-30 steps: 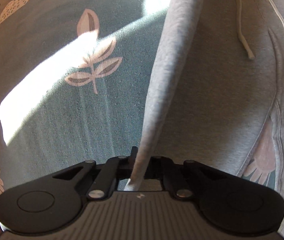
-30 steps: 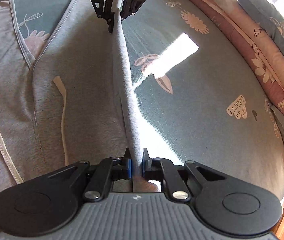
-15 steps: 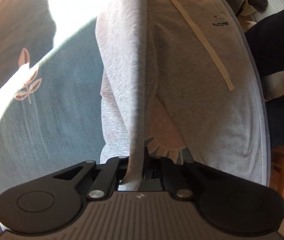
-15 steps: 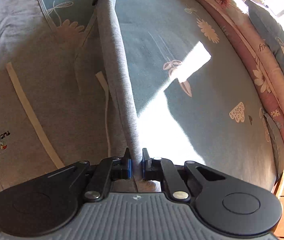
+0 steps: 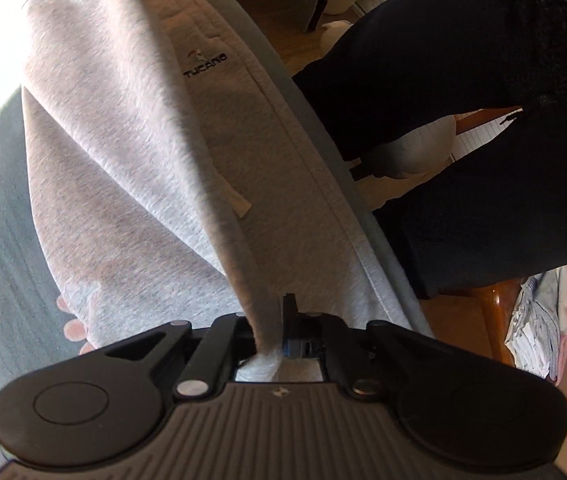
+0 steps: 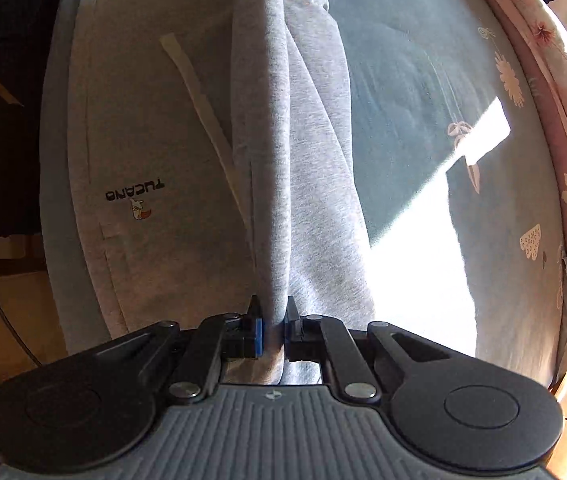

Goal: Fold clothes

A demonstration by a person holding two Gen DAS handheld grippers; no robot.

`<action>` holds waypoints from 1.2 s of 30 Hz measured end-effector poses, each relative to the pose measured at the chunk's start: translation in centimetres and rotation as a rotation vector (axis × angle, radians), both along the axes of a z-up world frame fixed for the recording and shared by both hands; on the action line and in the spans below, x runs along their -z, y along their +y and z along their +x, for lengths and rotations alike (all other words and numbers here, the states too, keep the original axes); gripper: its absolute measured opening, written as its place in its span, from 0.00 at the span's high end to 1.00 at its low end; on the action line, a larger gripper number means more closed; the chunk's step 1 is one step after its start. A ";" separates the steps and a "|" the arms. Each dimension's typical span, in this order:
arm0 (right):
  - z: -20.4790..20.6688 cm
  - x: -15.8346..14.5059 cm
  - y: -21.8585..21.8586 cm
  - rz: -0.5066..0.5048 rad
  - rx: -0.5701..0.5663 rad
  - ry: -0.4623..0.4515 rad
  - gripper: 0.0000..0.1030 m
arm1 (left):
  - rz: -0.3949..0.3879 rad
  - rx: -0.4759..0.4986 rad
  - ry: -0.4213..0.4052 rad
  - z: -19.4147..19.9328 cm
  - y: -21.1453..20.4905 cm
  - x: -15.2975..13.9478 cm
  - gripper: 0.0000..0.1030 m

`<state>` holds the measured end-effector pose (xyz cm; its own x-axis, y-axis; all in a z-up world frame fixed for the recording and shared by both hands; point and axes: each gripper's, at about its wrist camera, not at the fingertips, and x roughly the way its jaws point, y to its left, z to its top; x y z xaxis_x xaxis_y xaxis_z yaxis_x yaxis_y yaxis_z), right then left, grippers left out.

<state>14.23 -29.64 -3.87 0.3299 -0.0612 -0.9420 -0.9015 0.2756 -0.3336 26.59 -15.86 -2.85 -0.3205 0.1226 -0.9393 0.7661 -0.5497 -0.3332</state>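
Both the left gripper (image 5: 269,330) and right gripper (image 6: 272,330) clench one raised edge of the grey sweatpants (image 6: 155,152), tensioning it for folding toward the bed's (image 6: 423,80) near edge.

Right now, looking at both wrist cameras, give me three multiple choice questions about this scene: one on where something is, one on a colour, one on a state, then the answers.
1. Where does the TUCANO logo sit?
A. on the grey sweatpants
B. on the pink bedding
C. on the floor

2. What colour is the bedsheet?
A. bright red
B. blue-grey with a floral print
C. plain white

3. What is the right gripper doing?
A. standing open over the sheet
B. clamping a drawstring
C. clamping a fold of grey fabric

Answers: 1 A, the lettering is printed on the sweatpants. 2 B, flowers dot the blue-grey cloth. 3 C, fabric is pinched between its fingers.
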 end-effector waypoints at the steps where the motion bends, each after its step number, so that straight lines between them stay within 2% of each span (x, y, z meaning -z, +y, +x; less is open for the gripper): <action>1: -0.4 0.4 0.1 -0.012 0.001 0.010 0.90 | -0.007 0.023 0.011 -0.8 -0.1 0.0 0.99; 5: -1.9 1.3 0.4 -0.028 0.030 0.036 0.90 | -0.003 0.066 0.048 -2.9 -0.6 0.6 0.99; 8: -3.7 3.4 0.7 -0.092 -0.024 0.008 0.90 | 0.005 0.092 0.038 -4.1 -1.1 2.1 0.98; 11: -4.0 5.0 0.3 -0.089 0.042 0.053 0.90 | 0.010 0.110 0.035 -5.0 -1.9 3.4 0.98; 15: -5.3 5.4 0.5 -0.177 0.000 -0.009 0.90 | 0.022 0.130 0.059 -5.5 -2.7 4.1 0.98; 18: -5.2 4.9 0.3 -0.152 0.071 -0.012 0.90 | 0.029 0.155 0.065 -5.8 -3.0 4.7 0.98; 25: -6.3 8.2 0.0 -0.183 0.104 0.006 0.89 | 0.059 0.136 0.053 -6.1 -4.4 7.4 0.98; 26: -6.2 8.3 0.1 -0.182 0.126 0.001 0.89 | 0.067 0.124 0.047 -6.1 -4.5 7.9 0.98; 30: -6.0 7.7 -0.1 -0.152 0.251 -0.006 0.74 | 0.060 0.090 0.024 -6.0 -5.0 8.9 0.95; 33: -6.0 5.9 -0.6 -0.089 0.412 0.007 0.58 | 0.065 0.043 0.019 -5.5 -5.3 9.0 0.93; 36: -6.3 3.6 -1.8 0.021 0.668 0.057 0.50 | 0.085 -0.018 0.026 -4.5 -5.2 8.6 0.91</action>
